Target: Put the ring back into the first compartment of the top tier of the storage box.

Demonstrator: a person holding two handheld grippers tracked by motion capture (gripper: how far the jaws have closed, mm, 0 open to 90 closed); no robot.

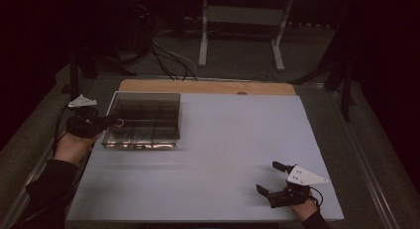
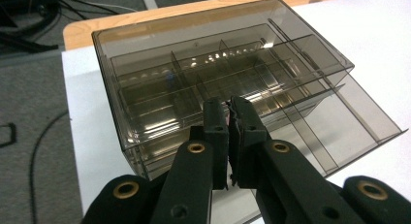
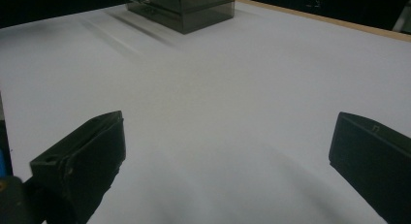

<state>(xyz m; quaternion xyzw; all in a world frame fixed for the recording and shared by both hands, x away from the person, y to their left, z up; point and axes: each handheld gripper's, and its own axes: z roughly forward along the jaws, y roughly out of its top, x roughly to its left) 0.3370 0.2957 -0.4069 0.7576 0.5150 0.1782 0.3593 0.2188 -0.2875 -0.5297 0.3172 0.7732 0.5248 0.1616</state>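
A smoky clear plastic organiser box (image 1: 143, 119) with several divided compartments sits at the back left of the white table top (image 1: 237, 140). My left gripper (image 1: 115, 123) is at the box's left wall with its tips over the rim. In the left gripper view the box (image 2: 271, 64) lies just ahead, and the left gripper (image 2: 228, 110) has its black jaws pressed together; I see nothing clearly held between them. My right gripper (image 1: 266, 177) rests near the front right of the table, open, with bare table between its fingers (image 3: 82, 156). A corner of the box (image 3: 184, 6) shows far off.
A wooden board edge (image 1: 208, 86) runs behind the white sheet. Beyond the table, cables (image 1: 168, 58) and white frame legs (image 1: 203, 40) stand on the dark floor. White table surface stretches between the box and the right gripper.
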